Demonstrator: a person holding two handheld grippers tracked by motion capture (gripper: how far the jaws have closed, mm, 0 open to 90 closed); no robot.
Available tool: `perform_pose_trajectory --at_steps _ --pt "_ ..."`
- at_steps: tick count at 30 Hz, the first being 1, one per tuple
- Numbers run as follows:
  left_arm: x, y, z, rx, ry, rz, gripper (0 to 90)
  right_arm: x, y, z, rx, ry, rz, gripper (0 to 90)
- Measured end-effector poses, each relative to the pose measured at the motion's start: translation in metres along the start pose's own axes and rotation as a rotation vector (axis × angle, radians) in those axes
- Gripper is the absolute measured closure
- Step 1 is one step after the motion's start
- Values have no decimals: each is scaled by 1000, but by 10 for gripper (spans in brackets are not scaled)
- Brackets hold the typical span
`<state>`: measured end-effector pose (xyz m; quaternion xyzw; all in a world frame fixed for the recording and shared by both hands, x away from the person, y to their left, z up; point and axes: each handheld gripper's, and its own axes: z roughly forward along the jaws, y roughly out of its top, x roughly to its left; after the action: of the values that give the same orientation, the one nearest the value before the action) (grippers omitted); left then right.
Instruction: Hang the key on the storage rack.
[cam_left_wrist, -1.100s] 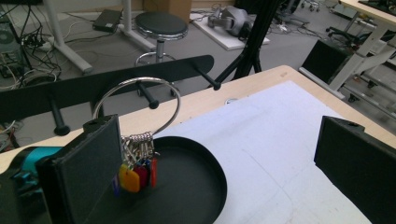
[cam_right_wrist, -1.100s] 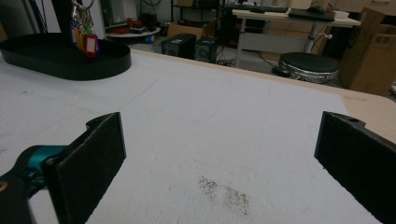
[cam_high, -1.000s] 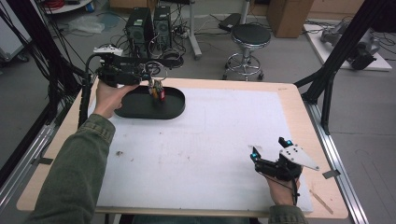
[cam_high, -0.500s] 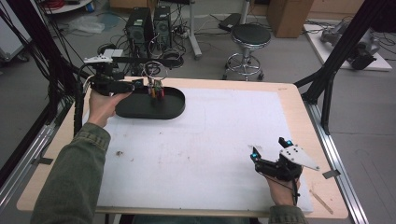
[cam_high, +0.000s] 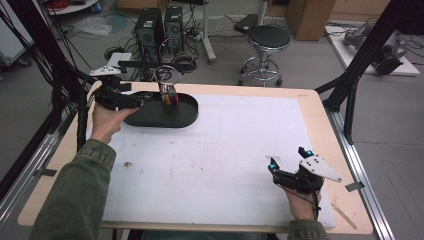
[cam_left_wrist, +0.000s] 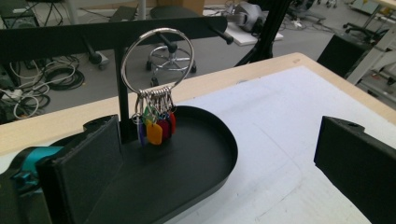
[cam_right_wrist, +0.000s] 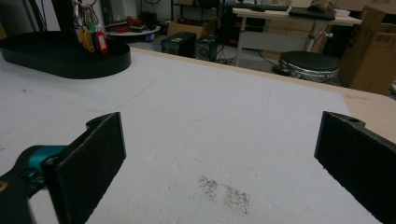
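Note:
A black oval tray (cam_high: 186, 118) lies at the table's far left. A black rack (cam_left_wrist: 122, 88) stands in it, and a large metal ring (cam_left_wrist: 157, 60) hangs from one of its pegs. Several coloured key tags (cam_left_wrist: 156, 126) dangle from the ring. My left gripper (cam_high: 145, 98) hovers open over the tray's left end, a short way from the tags (cam_high: 170, 96), with nothing between its jaws. My right gripper (cam_high: 287, 158) rests open and empty near the front right of the white mat (cam_high: 225, 150). In the right gripper view, the right gripper (cam_right_wrist: 219, 154) faces the distant tray (cam_right_wrist: 70, 63).
Beyond the table's far edge are a stool (cam_high: 270, 37) and computer towers (cam_high: 160, 22). Black frame posts (cam_high: 350, 85) rise at the table's right and left sides. A thin wooden stick (cam_high: 345, 215) lies at the front right edge, and a small speck (cam_high: 127, 163) marks the mat.
My left gripper has drawn back to the left, away from the ring and tags. The right gripper has stayed put.

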<state>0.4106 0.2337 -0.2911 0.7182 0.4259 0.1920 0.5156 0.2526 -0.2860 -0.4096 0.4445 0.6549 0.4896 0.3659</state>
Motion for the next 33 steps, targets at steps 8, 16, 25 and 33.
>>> perform_pose_trajectory --at_steps 8,16,25,33 --pt "-5 -15 -7 22 12 -13 17 0 0 -1 0 -3 7 8" --pt "-9 -33 -13 32 29 -26 17 -1 0 -1 -6 -5 8 8" --pt "-2 -60 -22 39 59 -56 16 1 0 0 -4 -3 -8 8" --pt "5 -90 -32 53 96 -62 17 1 0 -1 -2 -4 6 8"
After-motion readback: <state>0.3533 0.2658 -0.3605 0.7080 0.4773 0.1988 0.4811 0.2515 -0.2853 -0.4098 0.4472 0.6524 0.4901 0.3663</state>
